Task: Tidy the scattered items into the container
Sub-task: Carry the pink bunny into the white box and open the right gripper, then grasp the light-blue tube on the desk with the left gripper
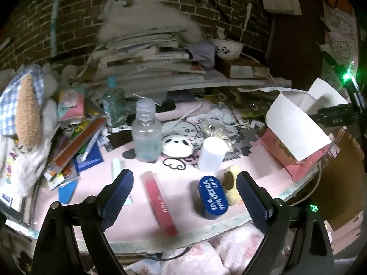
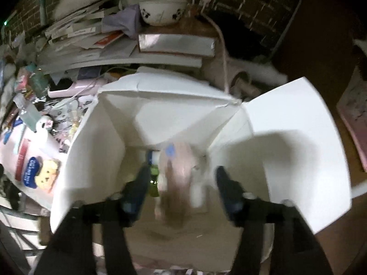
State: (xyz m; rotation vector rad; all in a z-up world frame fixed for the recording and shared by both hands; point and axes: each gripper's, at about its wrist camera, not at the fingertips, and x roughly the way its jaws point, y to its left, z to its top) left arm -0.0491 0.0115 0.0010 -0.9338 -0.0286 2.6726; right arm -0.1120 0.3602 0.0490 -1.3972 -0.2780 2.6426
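Note:
My left gripper [image 1: 184,186] is open and empty, low over the pink mat [image 1: 146,160]. Between its fingers lie a pink tube [image 1: 159,202] and a blue oval case [image 1: 213,198], with a small yellow plush [image 1: 231,184] by the right finger. A clear bottle [image 1: 146,133], a white cup [image 1: 212,154] and a panda toy [image 1: 176,145] stand beyond. The pink box with white flaps [image 1: 296,126] is at the right. My right gripper [image 2: 181,183] is open above the open box [image 2: 96,149]; a blurred pinkish item [image 2: 176,178] is between the fingers, inside the box.
A tall stack of books and papers [image 1: 149,61] with a panda bowl [image 1: 228,48] fills the back. Pens, packets and a plush toy [image 1: 27,114] crowd the left. The table edge [image 1: 160,243] runs just below the left gripper, with pink fabric underneath.

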